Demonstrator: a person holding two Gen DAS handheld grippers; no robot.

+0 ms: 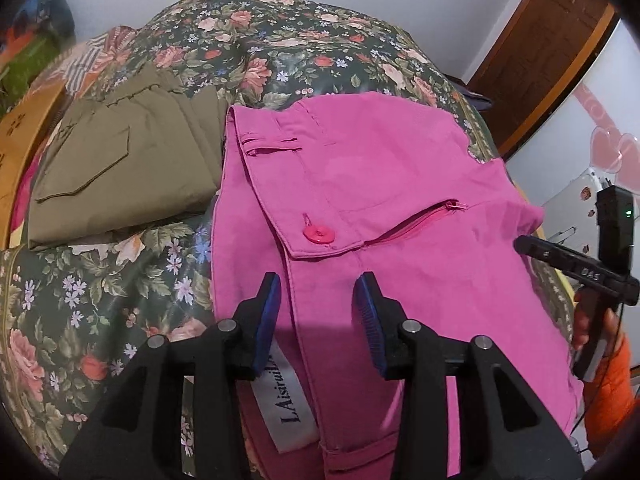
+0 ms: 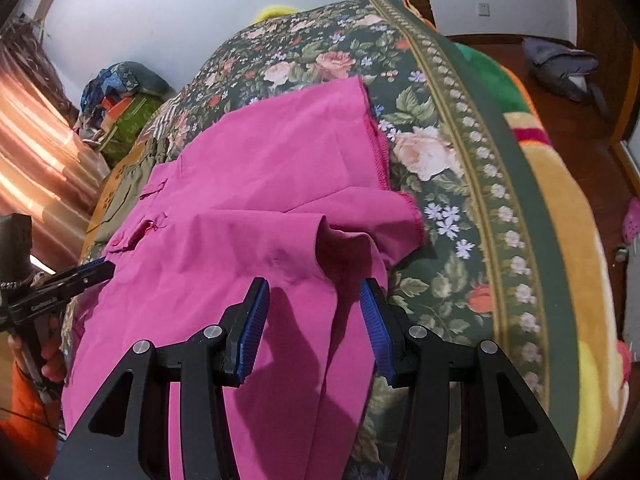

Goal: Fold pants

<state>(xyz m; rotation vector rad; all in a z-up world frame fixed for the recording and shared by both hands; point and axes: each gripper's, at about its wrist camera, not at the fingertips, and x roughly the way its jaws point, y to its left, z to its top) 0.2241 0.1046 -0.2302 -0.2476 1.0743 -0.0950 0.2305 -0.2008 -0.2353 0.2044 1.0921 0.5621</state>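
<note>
In the left wrist view, the left gripper [image 1: 318, 292] fills the bottom centre, angled down over the pink pants [image 1: 384, 184], its blue-padded fingers [image 1: 269, 312] spread apart with nothing between them. The pants lie across the floral bedspread [image 1: 100, 292], waistband toward the lens — a pink button [image 1: 319, 235] and a white label [image 1: 286, 400] show. Folded olive pants [image 1: 116, 172] sit at the left. At the right edge the right gripper [image 1: 576, 268] reaches in, held by a hand [image 1: 592, 328].

In the right wrist view, the right gripper [image 2: 316, 300] hovers low at centre above the pants [image 2: 248, 184], fingers [image 2: 374, 324] spread and empty. The pants run from the lower left up to the middle, hems at the upper right. The left gripper [image 2: 100, 270] enters from the left edge — its tips touch the cloth's edge.
</note>
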